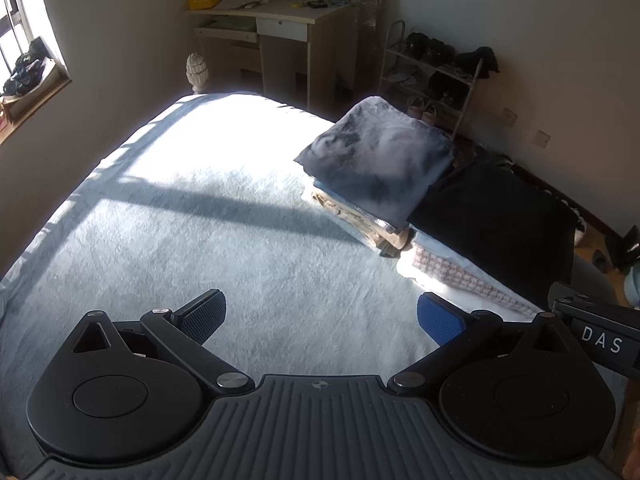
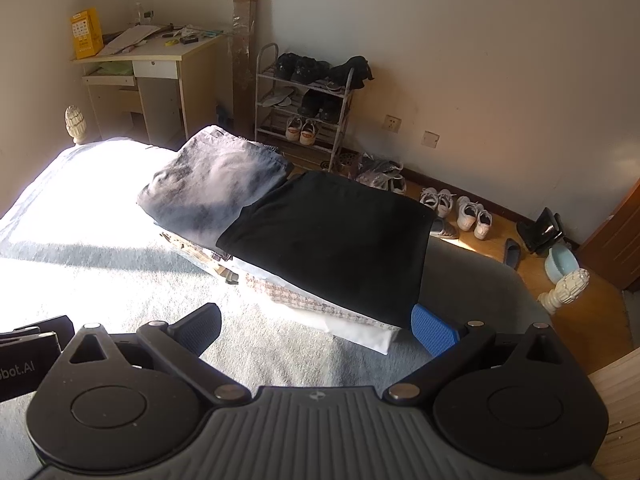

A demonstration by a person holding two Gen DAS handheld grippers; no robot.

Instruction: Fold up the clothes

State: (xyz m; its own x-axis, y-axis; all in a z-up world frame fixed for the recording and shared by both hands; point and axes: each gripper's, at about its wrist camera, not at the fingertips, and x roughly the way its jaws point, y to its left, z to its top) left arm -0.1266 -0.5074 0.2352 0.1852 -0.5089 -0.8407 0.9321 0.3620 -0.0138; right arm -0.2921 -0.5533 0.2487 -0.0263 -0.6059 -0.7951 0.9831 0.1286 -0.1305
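Both my left gripper (image 1: 320, 318) and right gripper (image 2: 316, 330) gape empty above the pale blue bedspread (image 1: 200, 240). Two stacks of folded clothes sit side by side: a grey-topped pile (image 2: 212, 184) touching a black-topped pile (image 2: 332, 236).

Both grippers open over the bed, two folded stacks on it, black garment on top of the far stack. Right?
Not quite. The black garment tops the near stack, beside the right gripper; the grey garment tops the far stack. The right wrist view shows this. Both grippers, including the left gripper, are open over the bed.
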